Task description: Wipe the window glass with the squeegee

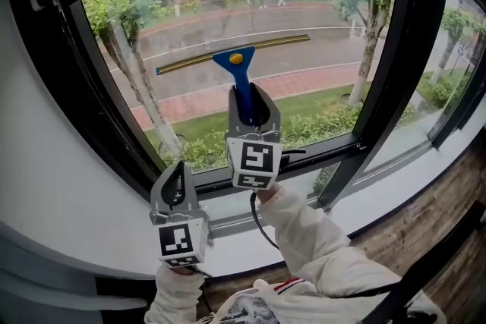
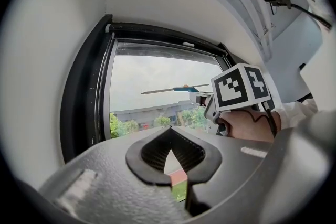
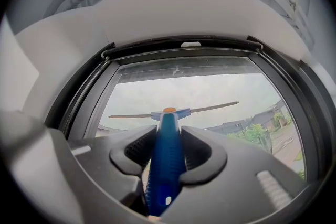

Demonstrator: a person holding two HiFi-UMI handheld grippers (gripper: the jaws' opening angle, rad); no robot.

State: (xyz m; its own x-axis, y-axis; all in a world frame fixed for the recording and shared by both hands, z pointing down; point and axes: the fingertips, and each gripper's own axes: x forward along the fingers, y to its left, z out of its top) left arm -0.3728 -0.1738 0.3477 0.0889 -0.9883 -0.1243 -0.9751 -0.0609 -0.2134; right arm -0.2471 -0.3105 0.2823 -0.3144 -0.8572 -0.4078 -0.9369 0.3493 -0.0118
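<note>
A blue-handled squeegee (image 1: 238, 66) with an orange button lies with its long blade on the window glass (image 1: 304, 26), slightly tilted, left end lower. My right gripper (image 1: 251, 104) is shut on the squeegee's handle (image 3: 164, 157), and its blade (image 3: 210, 108) crosses the glass in the right gripper view. My left gripper (image 1: 174, 186) hangs lower left, below the glass near the sill, shut with nothing between its jaws. From the left gripper view the squeegee (image 2: 176, 89) and the right gripper's marker cube (image 2: 241, 85) show to the right.
A black window frame (image 1: 114, 125) surrounds the pane, with a black mullion (image 1: 387, 80) on the right and a second pane beyond. A white wall (image 1: 38, 186) lies left, a white sill (image 1: 395, 178) below. Trees and a street lie outside.
</note>
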